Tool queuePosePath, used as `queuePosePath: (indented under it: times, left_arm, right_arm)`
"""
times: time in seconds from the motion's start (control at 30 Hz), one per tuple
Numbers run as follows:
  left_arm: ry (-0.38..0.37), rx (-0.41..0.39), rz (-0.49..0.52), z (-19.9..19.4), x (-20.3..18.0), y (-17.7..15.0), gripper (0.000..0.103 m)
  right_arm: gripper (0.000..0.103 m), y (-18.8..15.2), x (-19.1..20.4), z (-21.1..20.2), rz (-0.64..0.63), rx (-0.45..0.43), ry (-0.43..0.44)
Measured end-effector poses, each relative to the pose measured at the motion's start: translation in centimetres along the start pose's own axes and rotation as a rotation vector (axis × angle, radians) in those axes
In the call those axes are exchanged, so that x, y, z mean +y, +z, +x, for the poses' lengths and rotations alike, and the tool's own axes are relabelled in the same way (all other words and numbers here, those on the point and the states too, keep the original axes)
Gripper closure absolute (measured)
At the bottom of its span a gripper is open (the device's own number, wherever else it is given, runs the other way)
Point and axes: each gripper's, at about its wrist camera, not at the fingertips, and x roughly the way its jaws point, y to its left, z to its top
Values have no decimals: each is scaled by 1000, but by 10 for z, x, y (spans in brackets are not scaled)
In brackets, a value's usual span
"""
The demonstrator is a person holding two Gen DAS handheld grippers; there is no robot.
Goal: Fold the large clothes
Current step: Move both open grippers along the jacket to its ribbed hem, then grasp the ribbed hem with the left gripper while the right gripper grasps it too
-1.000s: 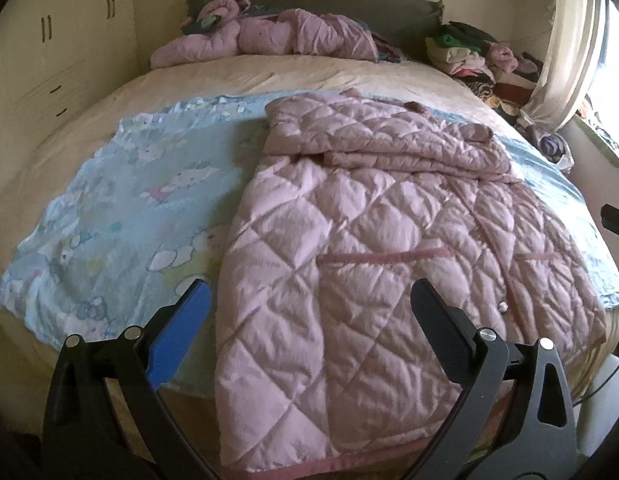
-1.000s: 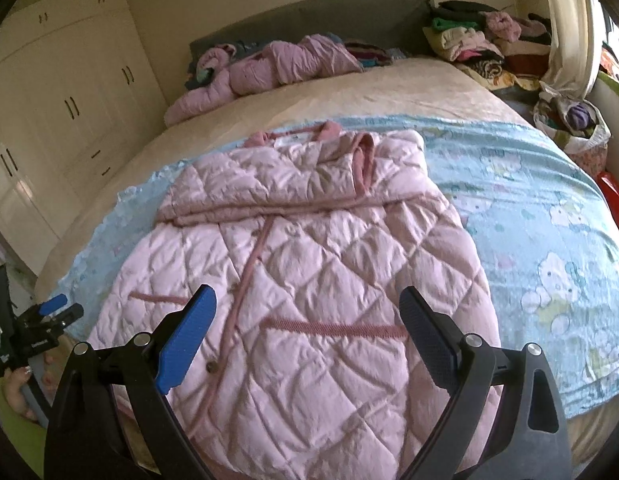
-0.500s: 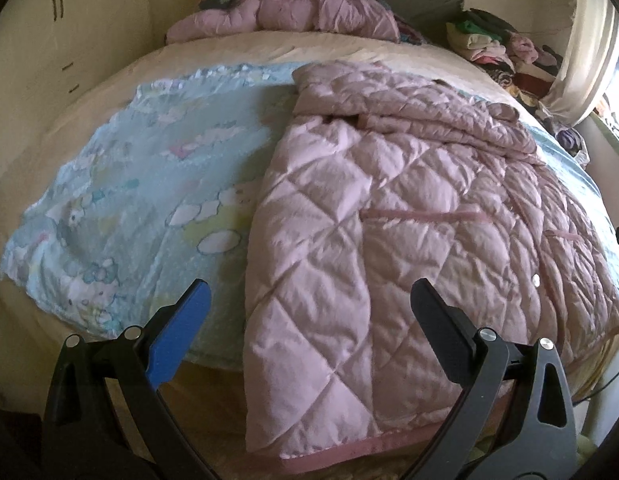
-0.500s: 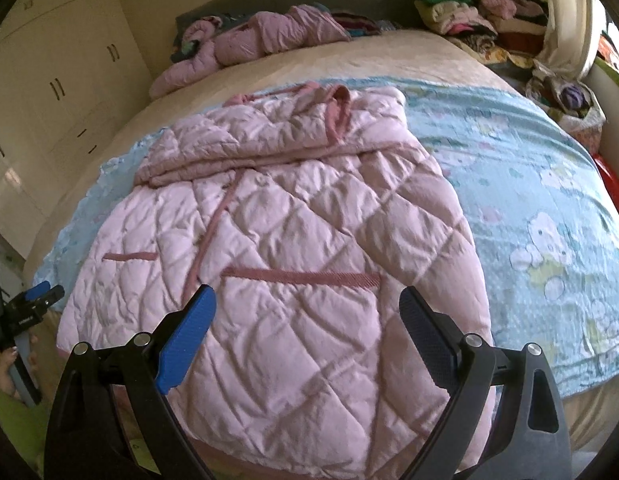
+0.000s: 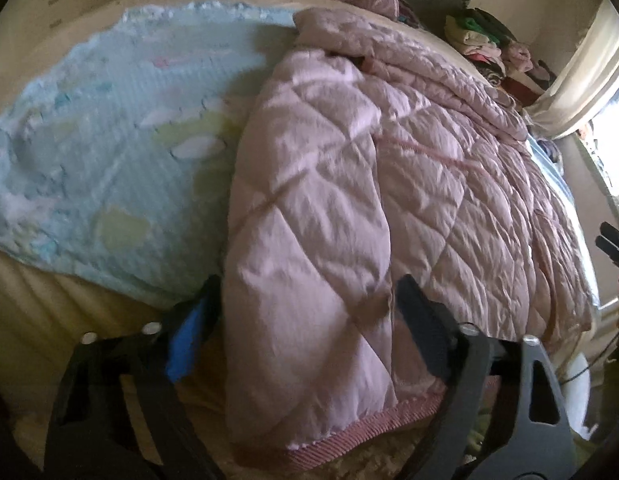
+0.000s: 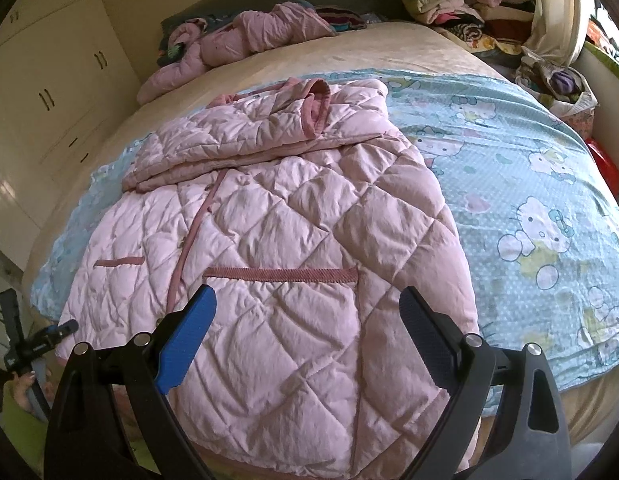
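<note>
Coat: pink quilted coat [image 6: 269,248] spread on the blue cartoon sheet [image 6: 529,200], hem at the bed's near edge.
Left gripper [image 5: 305,320]: closing around the hem corner.
Right gripper [image 6: 309,336]: spread, above the hem.

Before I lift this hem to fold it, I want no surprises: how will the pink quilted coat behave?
The pink quilted coat will probably flop: its hem already droops over the bed edge. Its padded quilting suggests bulk without much weight. The wrinkled shell may slip, so the closing left gripper should bite deep.
</note>
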Motion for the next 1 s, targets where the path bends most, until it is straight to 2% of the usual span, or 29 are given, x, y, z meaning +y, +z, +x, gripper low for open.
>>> queuePosePath:
  times: [0.17,0.2,0.27,0.33,0.43,0.5,0.6,0.83,0.93,0.97,1.0]
  left_arm:
    - [-43,5,-46,6,6,-10,27]
    - [-48,3,-50,5,6,-12,31]
    - [-57,1,-43,3,3,-12,43]
    - [-58,-11,-38,-2,0,-13,63]
    - [-73,-46,-19,-14,-7,-11,79]
    - [-71,-72,4,-23,-13,-8,85]
    - [-82,-103,11,-34,-17,-2,88]
    - [-88,-139,16,-46,-23,6,90]
    - [-88,-148,16,-48,-25,10,90]
    - [-85,-150,17,-50,-25,9,90]
    - [-85,-151,17,-50,-26,10,90]
  right_arm:
    - [11,-2,-5,2,-14,33,4]
    - [11,-3,-6,1,-18,35,2]
    - [11,-6,-9,0,-22,42,0]
    - [11,-9,-15,-1,-16,60,14]
    - [11,-15,-29,-6,4,80,21]
    - [11,-19,-39,-8,13,97,12]
    - [11,-28,-53,-9,29,143,20]
    - [11,-56,-77,-7,50,224,7]
    - [11,-70,-84,-5,71,251,37]
    - [12,-74,-86,-4,80,260,51]
    - [19,-76,-87,-3,90,265,60]
